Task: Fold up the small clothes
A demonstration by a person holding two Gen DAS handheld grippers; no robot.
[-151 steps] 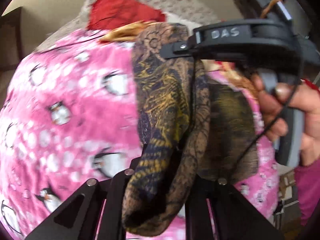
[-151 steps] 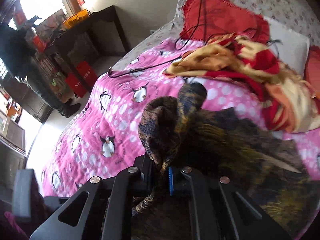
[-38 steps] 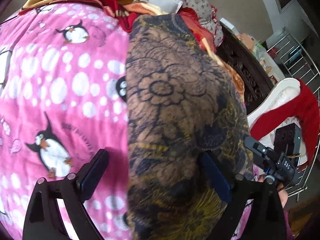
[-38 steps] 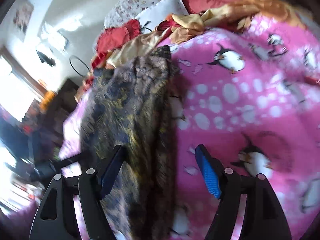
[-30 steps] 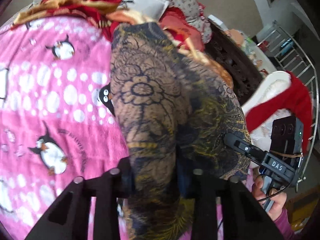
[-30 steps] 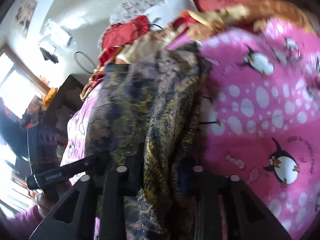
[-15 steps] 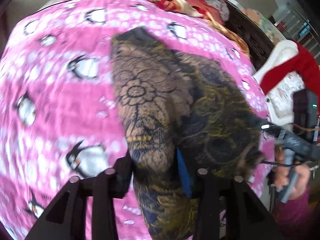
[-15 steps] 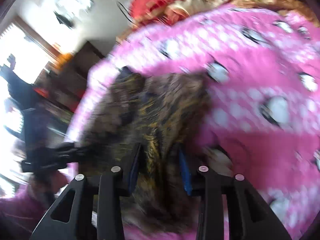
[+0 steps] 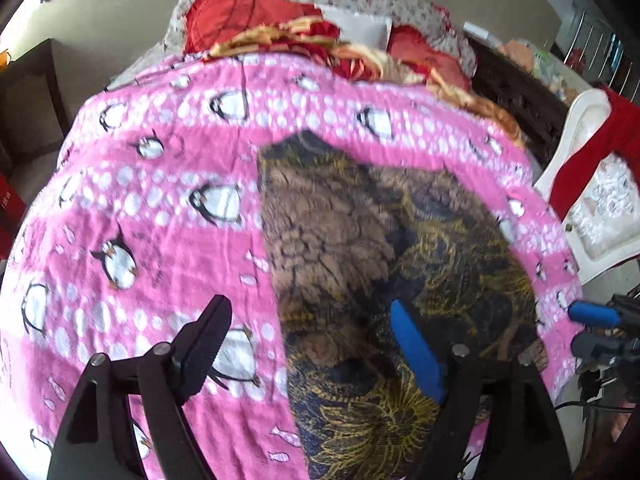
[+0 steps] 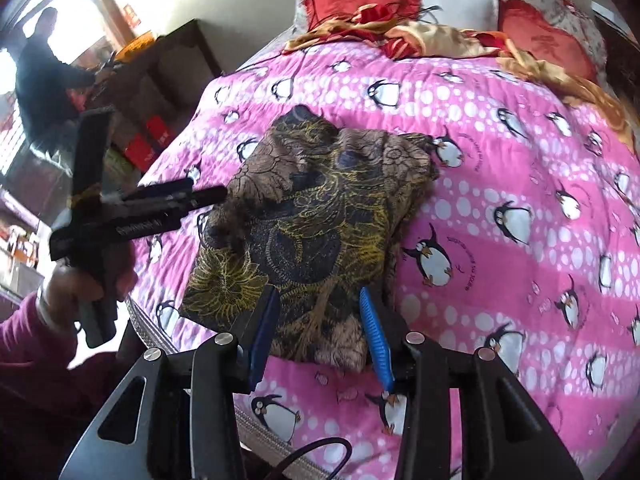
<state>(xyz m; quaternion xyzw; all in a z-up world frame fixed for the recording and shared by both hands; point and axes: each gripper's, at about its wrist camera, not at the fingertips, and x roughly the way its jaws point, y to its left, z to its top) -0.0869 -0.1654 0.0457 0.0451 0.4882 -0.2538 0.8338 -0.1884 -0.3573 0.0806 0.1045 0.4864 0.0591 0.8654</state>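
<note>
Across most of both frames spreads the pink penguin blanket [image 10: 520,184], the folding surface. At centre lies the dark gold-patterned garment [image 10: 320,216], folded over and rumpled, near the blanket's lower edge. Both grippers, left gripper [image 9: 308,344] and right gripper [image 10: 316,332], hang spread wide, holding nothing, seemingly released for regrasping.
</note>
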